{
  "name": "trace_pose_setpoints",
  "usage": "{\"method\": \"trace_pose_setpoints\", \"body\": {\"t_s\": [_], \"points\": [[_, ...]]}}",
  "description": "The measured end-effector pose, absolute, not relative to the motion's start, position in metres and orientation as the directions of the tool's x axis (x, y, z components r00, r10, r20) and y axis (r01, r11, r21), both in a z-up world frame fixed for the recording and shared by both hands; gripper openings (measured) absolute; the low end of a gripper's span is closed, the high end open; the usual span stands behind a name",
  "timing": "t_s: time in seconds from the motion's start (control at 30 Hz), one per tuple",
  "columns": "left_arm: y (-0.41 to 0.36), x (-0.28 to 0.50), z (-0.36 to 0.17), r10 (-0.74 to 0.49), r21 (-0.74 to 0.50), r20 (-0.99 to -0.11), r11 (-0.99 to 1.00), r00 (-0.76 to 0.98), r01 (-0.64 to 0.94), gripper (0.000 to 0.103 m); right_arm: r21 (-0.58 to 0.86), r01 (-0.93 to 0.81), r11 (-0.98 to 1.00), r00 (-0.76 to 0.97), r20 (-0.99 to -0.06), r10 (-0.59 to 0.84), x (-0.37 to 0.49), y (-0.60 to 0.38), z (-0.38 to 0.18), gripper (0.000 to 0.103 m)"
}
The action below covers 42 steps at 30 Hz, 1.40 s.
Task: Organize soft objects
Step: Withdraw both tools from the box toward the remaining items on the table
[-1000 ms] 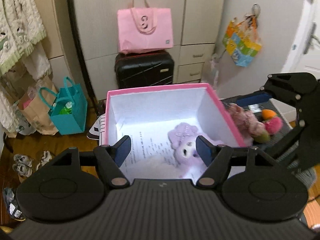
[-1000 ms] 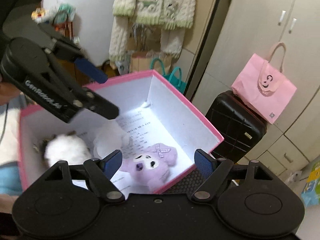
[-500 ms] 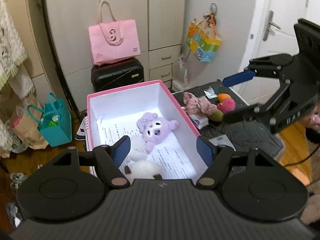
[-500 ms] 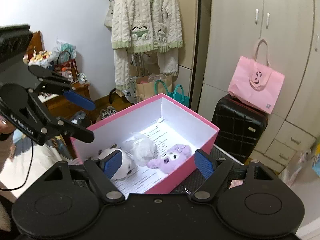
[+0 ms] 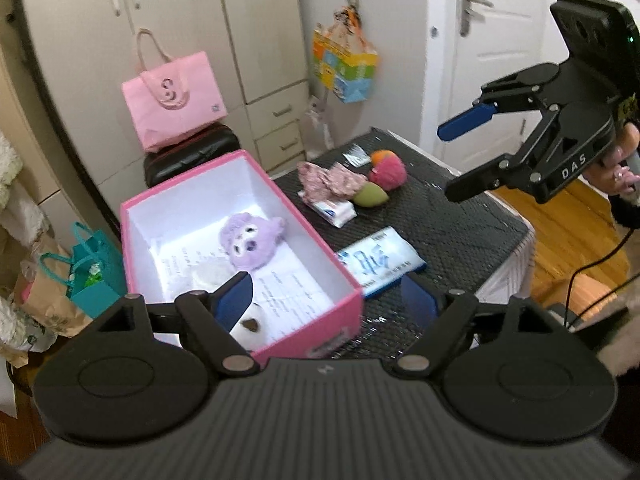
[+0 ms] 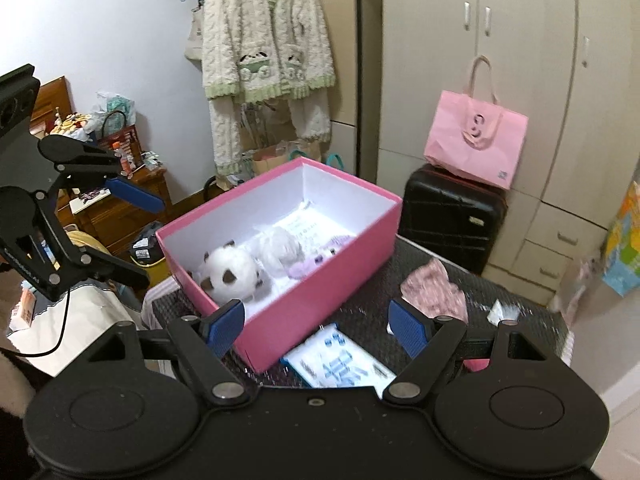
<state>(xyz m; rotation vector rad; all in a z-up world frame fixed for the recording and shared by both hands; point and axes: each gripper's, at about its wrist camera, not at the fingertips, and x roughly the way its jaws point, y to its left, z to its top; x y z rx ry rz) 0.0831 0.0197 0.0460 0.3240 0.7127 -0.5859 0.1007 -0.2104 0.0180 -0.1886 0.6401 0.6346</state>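
Note:
A pink box (image 5: 316, 336) with a white inside stands on the black table mat (image 5: 460, 232). In it lie a purple plush (image 5: 250, 238), a white fluffy ball (image 6: 280, 248) and a white plush with brown spots (image 6: 232, 270). Beside the box on the mat are a pink floral cloth (image 5: 328, 178), a pink-orange ball (image 5: 388, 166) and a green soft egg (image 5: 370, 194). My left gripper (image 5: 326, 300) hangs above the box's near corner, its jaws opening with nothing between them. My right gripper (image 6: 316, 322) stands open and empty over the box's front wall.
A tissue pack (image 5: 336, 212) and a flat blue-white packet (image 5: 380, 264) lie on the mat near the box. Behind stand a black suitcase (image 6: 452, 216) with a pink tote (image 6: 476, 140), wardrobes and a white door (image 5: 492, 52). A teal bag (image 5: 94, 276) sits on the floor.
Both grippers have drawn back and up from the box, so the whole box and the loose things on the mat now show. The left jaws stand a little wider.

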Motion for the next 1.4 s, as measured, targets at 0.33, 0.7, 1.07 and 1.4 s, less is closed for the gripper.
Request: {"method": "trace_pose_setpoints", "body": {"t_s": [0.33, 0.7, 1.07, 1.4], "points": [[-0.019, 0.085, 0.018, -0.419, 0.038, -0.734, 0.761, 0.535, 0.648, 0.082, 0.085, -0.574, 0.815, 0.605, -0.627, 0.491, 0.086, -0.246, -0.019, 0.083], [-0.057, 0.1, -0.008, -0.471, 0.007, -0.692, 0.755, 0.548, 0.656, 0.082, 0.117, -0.513, 0.85, 0.628, -0.624, 0.465, 0.1, -0.287, -0.055, 0.083], [-0.091, 0.131, -0.047, -0.532, -0.136, -0.615, 0.799, 0.582, 0.586, 0.082, 0.066, -0.445, 0.893, 0.74, -0.535, 0.408, 0.13, -0.318, -0.094, 0.083], [-0.138, 0.141, -0.082, -0.414, 0.021, -0.528, 0.866, 0.741, 0.499, 0.082, 0.08, -0.405, 0.911, 0.767, -0.512, 0.386, 0.171, -0.327, -0.122, 0.083]]}}
